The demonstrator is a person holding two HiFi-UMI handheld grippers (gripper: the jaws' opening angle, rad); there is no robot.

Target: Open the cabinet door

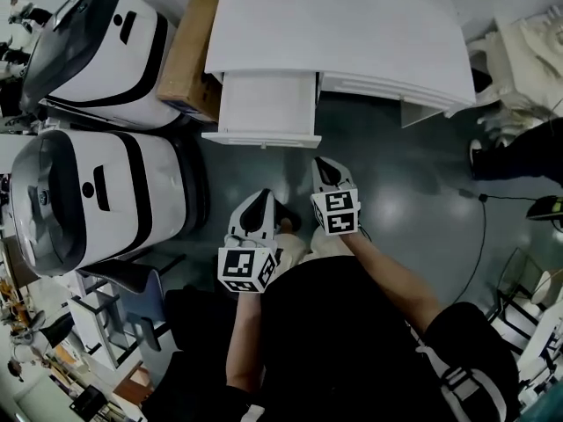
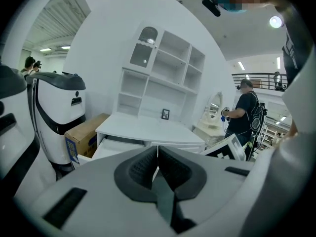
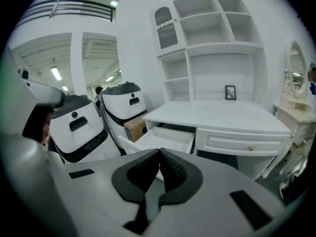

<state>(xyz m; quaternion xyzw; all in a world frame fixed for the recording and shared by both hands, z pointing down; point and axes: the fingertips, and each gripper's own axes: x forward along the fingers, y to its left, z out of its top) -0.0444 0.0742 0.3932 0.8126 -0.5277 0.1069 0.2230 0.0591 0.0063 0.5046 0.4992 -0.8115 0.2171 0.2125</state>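
A white desk point(image 1: 352, 33) carries a shelf hutch point(image 3: 217, 48) with a small arched glass cabinet door point(image 3: 168, 27) at its upper left; the door point(image 2: 147, 46) looks closed. The desk's left drawer point(image 1: 264, 112) stands pulled out, and the right drawer point(image 3: 242, 143) is closed. Both grippers hang in the air in front of the desk, well short of it. My left gripper point(image 1: 261, 199) is shut with nothing between its jaws point(image 2: 157, 149). My right gripper point(image 1: 324, 165) sits a little further forward, also shut and empty point(image 3: 159, 153).
Two large white-and-black machines point(image 1: 97, 51) point(image 1: 88, 200) stand left of the desk, with a cardboard box point(image 1: 189, 55) between them and it. A person in black point(image 2: 244, 115) stands at the right by a mirrored vanity point(image 3: 294, 102). A cable point(image 1: 482, 236) lies on the floor.
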